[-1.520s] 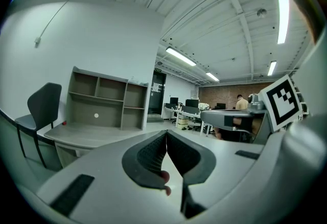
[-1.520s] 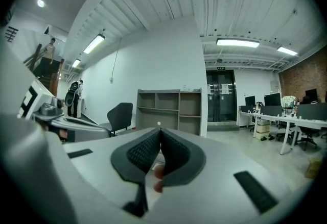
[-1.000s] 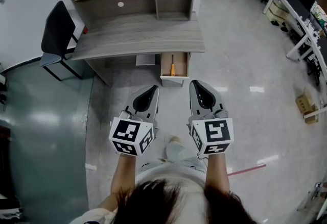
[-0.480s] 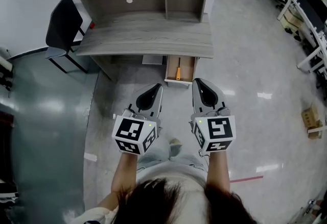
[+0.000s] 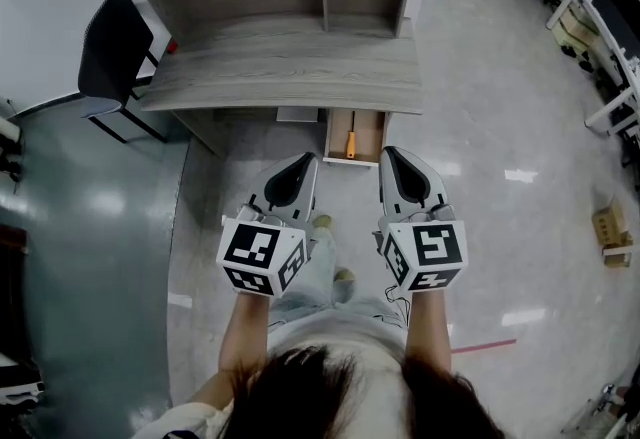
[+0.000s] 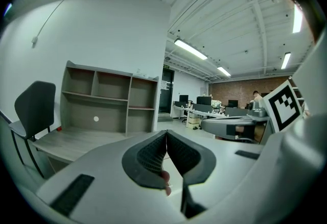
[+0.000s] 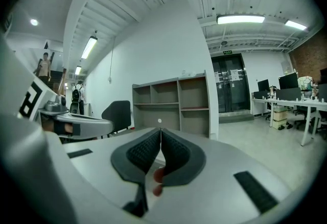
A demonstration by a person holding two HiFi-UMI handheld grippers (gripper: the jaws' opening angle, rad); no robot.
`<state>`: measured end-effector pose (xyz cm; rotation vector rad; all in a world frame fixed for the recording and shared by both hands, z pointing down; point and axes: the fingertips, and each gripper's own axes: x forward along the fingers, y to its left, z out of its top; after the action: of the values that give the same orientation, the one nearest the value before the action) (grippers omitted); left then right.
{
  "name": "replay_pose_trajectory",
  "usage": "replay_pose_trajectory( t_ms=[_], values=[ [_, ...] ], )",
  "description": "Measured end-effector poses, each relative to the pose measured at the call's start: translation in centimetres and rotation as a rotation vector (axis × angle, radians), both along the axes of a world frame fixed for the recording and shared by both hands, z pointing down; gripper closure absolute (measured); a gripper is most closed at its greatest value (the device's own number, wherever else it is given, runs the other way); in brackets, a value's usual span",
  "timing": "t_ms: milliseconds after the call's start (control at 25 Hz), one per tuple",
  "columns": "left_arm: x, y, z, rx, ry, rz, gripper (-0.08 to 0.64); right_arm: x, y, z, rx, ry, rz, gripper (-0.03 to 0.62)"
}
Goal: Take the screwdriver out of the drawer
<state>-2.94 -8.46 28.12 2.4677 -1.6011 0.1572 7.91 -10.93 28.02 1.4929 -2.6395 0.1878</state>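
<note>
While I held left gripper (image 5: 303, 160) and right gripper (image 5: 389, 153) pressed together, screwdriver (image 5: 350, 142) lay in open drawer (image 5: 331, 138), just farther off.

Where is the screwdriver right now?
In the head view, the screwdriver lies in the open drawer under the desk's front edge, right of centre, beyond the right gripper, which isn't touching it.

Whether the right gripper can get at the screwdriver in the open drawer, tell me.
Probably yes. The drawer is pulled out from under the desk, the screwdriver lies uncovered in it, and nothing stands between it and the right gripper. Its jaws are together and would have to open first.
</note>
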Motion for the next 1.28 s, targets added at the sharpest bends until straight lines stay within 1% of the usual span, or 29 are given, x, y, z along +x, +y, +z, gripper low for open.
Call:
replay_pose_trajectory(
  t_ms=[320, 560, 880, 1280],
  values=[
    [-1.9, -6.3, 0.9, -0.027, 0.014, 0.017, 0.542, -2.1, -5.8, 1.9, -0.046, 0.007, 0.017, 0.565],
    [-3.3, -10.2, 2.6, -0.058, 0.010, 0.024, 0.542, -3.3, -9.2, 4.5, -0.091, 0.028, 0.023, 0.565],
    [-5.0, -14.6, 5.6, -0.108, 0.006, 0.023, 0.543, -4.7, -12.8, 9.3, -0.173, 0.053, 0.036, 0.563],
    [-6.3, -19.3, 9.5, -0.161, 0.019, 0.029, 0.543, -5.4, -17.1, 14.9, -0.265, 0.086, 0.062, 0.563]
  ],
)
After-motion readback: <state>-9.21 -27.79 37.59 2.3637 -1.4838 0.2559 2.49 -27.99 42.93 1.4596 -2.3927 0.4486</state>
